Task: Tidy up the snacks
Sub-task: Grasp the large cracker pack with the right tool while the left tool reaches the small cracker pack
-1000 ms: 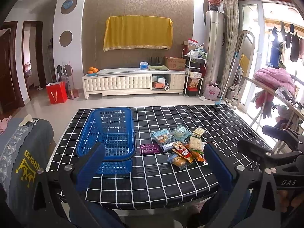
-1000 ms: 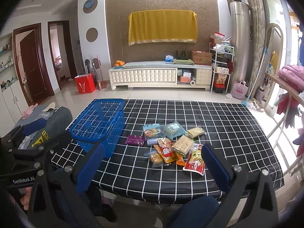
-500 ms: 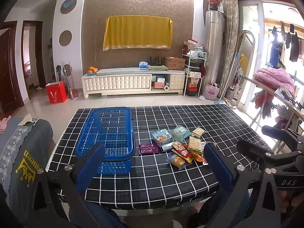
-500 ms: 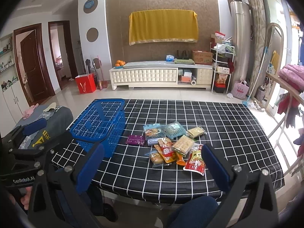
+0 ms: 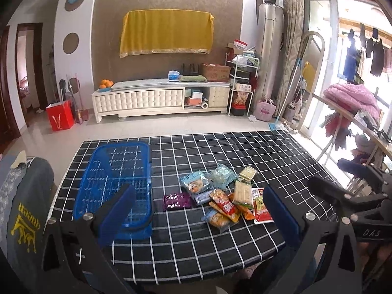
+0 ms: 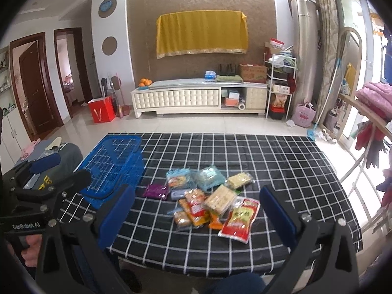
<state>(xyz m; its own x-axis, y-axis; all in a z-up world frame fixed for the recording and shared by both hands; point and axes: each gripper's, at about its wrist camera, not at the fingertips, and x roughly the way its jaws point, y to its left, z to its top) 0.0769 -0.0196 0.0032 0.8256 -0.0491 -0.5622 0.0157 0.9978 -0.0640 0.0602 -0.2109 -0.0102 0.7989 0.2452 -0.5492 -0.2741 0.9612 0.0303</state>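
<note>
In the left wrist view, the left gripper point(image 5: 199, 210) is seen at the bottom of the frame with its blue fingers point(image 5: 117, 207) spread wide and nothing held between them. A blue basket point(image 5: 115, 178) is seen left of centre on the black checked table point(image 5: 245, 147), and it appears empty. A heap of snack packets point(image 5: 220, 196) is seen just right of centre, with a purple packet point(image 5: 177, 201) lying between the heap and the basket. The right gripper's black frame is seen at the lower right edge.

In the right wrist view, the right gripper point(image 6: 197, 212) is seen at the bottom with its fingers equally spread and empty. The snack packets point(image 6: 208, 196) are seen at centre, a red packet point(image 6: 241, 218) lying nearest the lower right. The basket point(image 6: 114, 161) is seen at centre left, and the left gripper point(image 6: 46, 171) at the left edge.
</note>
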